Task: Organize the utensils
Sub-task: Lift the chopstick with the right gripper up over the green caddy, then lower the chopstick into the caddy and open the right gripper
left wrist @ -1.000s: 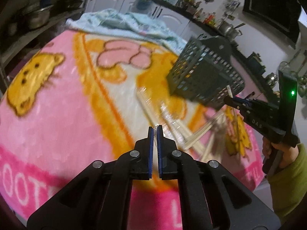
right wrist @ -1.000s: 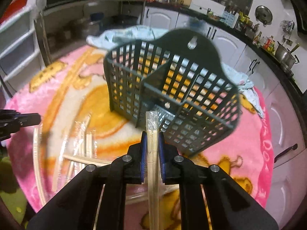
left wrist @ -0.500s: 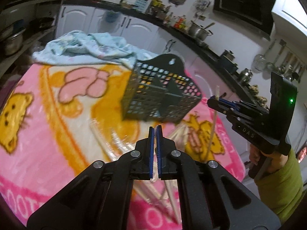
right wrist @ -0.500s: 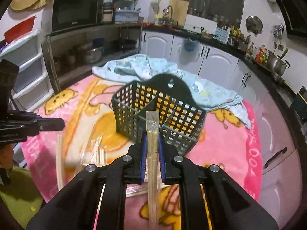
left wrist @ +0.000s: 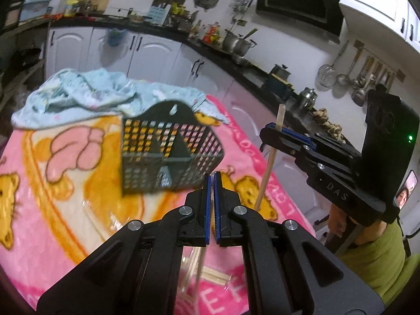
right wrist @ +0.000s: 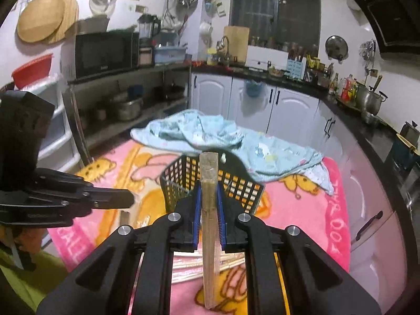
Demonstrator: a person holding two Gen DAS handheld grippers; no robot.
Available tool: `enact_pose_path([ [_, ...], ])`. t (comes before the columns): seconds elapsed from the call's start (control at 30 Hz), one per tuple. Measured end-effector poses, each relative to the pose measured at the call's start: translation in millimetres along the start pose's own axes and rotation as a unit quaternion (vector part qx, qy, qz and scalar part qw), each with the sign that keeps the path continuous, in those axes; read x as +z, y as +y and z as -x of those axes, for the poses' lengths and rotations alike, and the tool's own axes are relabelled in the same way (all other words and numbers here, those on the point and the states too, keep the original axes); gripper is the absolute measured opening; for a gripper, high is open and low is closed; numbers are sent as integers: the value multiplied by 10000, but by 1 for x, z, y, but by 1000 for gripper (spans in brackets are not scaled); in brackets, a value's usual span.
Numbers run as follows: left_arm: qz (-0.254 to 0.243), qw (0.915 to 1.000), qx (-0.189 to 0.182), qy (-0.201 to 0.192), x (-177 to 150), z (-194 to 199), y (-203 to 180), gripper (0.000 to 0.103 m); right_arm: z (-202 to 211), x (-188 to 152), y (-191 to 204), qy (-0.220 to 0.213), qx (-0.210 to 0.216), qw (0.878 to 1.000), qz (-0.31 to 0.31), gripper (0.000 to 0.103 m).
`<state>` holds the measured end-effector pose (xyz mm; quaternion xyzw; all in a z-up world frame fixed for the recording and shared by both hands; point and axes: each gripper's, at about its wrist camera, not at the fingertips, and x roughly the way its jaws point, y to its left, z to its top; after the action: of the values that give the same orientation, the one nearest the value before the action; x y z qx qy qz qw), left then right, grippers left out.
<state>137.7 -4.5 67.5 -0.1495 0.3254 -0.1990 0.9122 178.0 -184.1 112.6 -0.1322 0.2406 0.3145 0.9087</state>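
we read "das" on our right gripper, which pinches one wrapped pair of chopsticks above the one dark basket on the pink blanket. our left gripper is pressed together, with something thin between its pads; we cannot tell what.

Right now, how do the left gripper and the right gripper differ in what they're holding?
The right gripper is shut on a wrapped pair of chopsticks standing upright between its fingers; the left gripper is shut with only something thin and clear, hard to identify, between its fingers. The right gripper's gap is wider; the left's fingers nearly meet. Both point toward the black basket.
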Motion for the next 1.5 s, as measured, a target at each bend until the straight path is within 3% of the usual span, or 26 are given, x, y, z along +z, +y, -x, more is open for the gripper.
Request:
enact_pose_path([
  [0.43, -253, 9969, -194, -717, 70, 20, -28, 0, 30, 36, -18, -804, -115, 9962, -321, 11],
  [0.9, -149, 9881, -284, -1505, 144, 22, -36, 0, 38, 69, -52, -1656, -340, 9824, -795, 11],
  [1.17, -167, 9862, -215, -1632, 157, 4, -31, 0, 26, 86, -59, -1974, -350, 9758, -869, 11],
  [1.5, 25, 9869, -64, -1612, 153, -26, 1, 0, -6, 77, -72, -2062, -421, 9713, -1105, 11],
])
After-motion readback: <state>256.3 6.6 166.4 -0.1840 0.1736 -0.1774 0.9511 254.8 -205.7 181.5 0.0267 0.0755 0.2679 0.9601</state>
